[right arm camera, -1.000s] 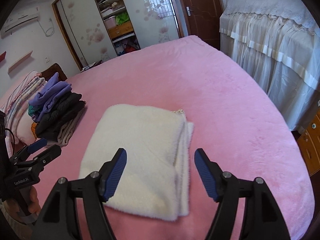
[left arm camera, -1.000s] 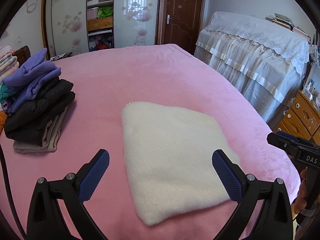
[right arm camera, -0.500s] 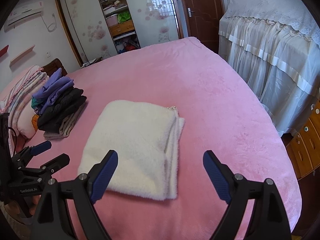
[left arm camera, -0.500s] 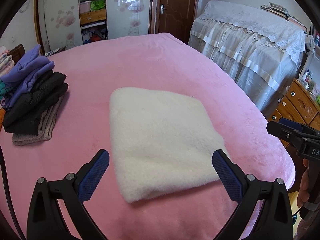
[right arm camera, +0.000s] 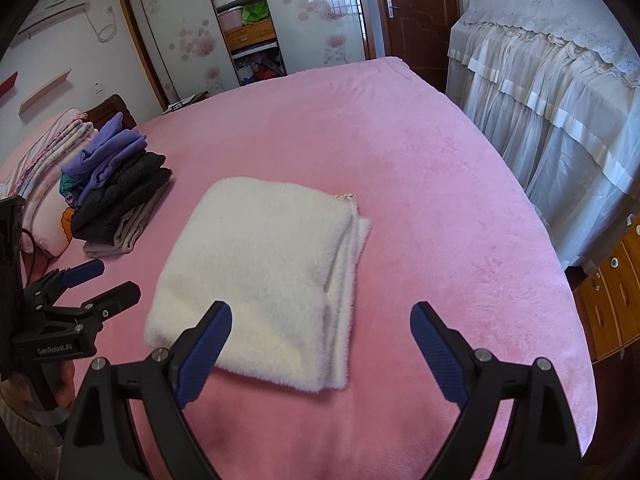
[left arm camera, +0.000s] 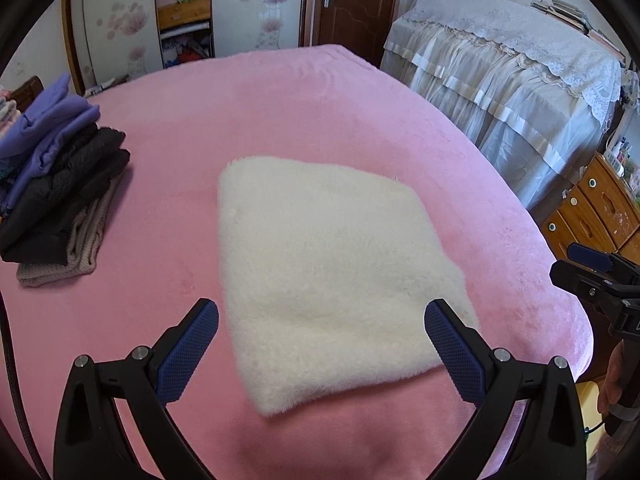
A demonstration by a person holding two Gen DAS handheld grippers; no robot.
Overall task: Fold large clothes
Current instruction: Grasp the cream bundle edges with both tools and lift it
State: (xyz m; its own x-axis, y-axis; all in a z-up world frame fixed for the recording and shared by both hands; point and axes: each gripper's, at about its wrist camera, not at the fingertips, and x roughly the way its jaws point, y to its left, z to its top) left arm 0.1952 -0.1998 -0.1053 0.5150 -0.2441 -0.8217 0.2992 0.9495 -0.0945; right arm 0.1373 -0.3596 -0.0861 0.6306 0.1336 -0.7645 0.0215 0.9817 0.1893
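Note:
A white fleecy garment lies folded into a thick square on the pink bed; it also shows in the right wrist view, layered edges on its right side. My left gripper is open and empty, held above the garment's near edge. My right gripper is open and empty, above the garment's near right corner. Each gripper shows in the other's view: the right one off the bed's right edge, the left one at the garment's left.
A stack of folded clothes, purple on top, then black and beige, sits on the bed's left side, also in the right wrist view. A lace-covered piece of furniture and wooden drawers stand to the right. A wardrobe stands behind.
Both grippers have drawn back from the garment and risen a little. The right gripper's jaws have opened wider. The garment has not moved.

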